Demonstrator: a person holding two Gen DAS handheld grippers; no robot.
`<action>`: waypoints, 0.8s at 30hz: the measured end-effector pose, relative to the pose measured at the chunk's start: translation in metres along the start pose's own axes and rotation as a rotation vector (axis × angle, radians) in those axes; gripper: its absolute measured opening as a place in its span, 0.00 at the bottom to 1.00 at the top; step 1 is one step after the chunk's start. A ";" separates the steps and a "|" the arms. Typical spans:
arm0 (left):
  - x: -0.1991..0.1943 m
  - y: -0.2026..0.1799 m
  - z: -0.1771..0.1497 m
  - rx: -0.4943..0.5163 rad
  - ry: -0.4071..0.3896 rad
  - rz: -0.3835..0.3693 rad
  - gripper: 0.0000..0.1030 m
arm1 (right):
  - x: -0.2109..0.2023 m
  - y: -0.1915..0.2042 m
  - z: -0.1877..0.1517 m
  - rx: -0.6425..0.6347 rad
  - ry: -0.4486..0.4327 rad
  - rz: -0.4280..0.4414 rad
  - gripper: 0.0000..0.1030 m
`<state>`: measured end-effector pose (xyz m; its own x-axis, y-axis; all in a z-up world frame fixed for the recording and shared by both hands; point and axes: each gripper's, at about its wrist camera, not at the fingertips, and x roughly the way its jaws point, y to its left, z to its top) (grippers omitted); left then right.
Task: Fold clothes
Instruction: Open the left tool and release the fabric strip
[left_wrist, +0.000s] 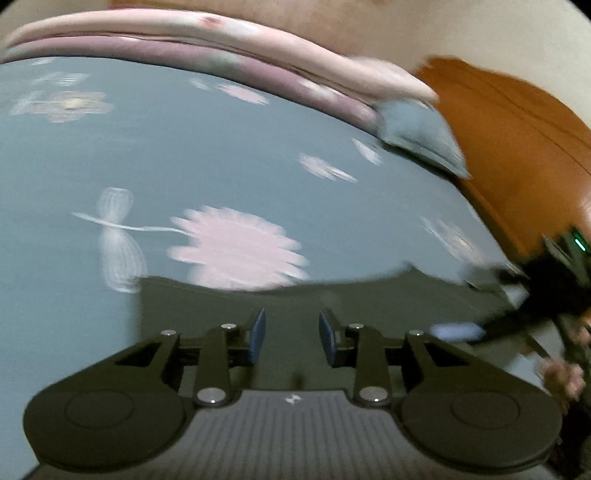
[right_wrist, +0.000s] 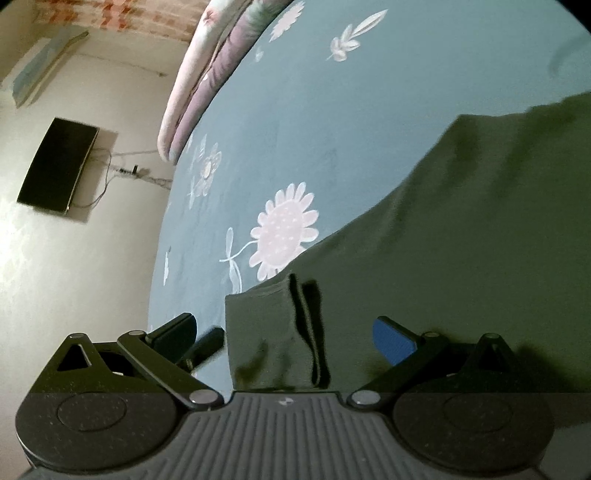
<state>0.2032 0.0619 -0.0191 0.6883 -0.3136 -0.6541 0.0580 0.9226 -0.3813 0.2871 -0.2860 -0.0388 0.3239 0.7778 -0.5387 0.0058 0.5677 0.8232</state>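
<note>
A dark olive-green garment (right_wrist: 461, 236) lies spread on a blue bedsheet with pink flowers (right_wrist: 295, 122). In the right wrist view its ribbed cuff or hem end (right_wrist: 273, 332) lies between the fingers of my right gripper (right_wrist: 291, 332), which is wide open, blue pad (right_wrist: 393, 339) on the right. In the blurred left wrist view my left gripper (left_wrist: 291, 336) is open over the garment (left_wrist: 332, 299), holding nothing. The right gripper and hand (left_wrist: 554, 295) show at the right edge there.
Folded pink quilts (left_wrist: 221, 40) lie along the bed's far edge, with a blue pillow (left_wrist: 417, 129) by an orange wooden headboard (left_wrist: 517, 140). A black wall-mounted TV (right_wrist: 59, 166) and cables show on the cream wall beyond the bed.
</note>
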 end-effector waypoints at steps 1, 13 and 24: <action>-0.001 0.011 0.001 -0.019 -0.009 0.015 0.30 | 0.003 0.002 0.000 -0.007 0.004 0.000 1.00; 0.030 0.067 0.001 -0.045 0.057 -0.094 0.32 | 0.035 0.031 -0.015 -0.070 0.028 -0.092 1.00; 0.026 0.099 0.033 0.053 0.033 -0.177 0.39 | 0.079 0.101 -0.038 -0.390 -0.021 -0.143 1.00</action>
<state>0.2504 0.1527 -0.0525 0.6400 -0.4782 -0.6014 0.2147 0.8628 -0.4576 0.2775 -0.1572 -0.0051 0.3651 0.6799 -0.6359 -0.3055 0.7328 0.6080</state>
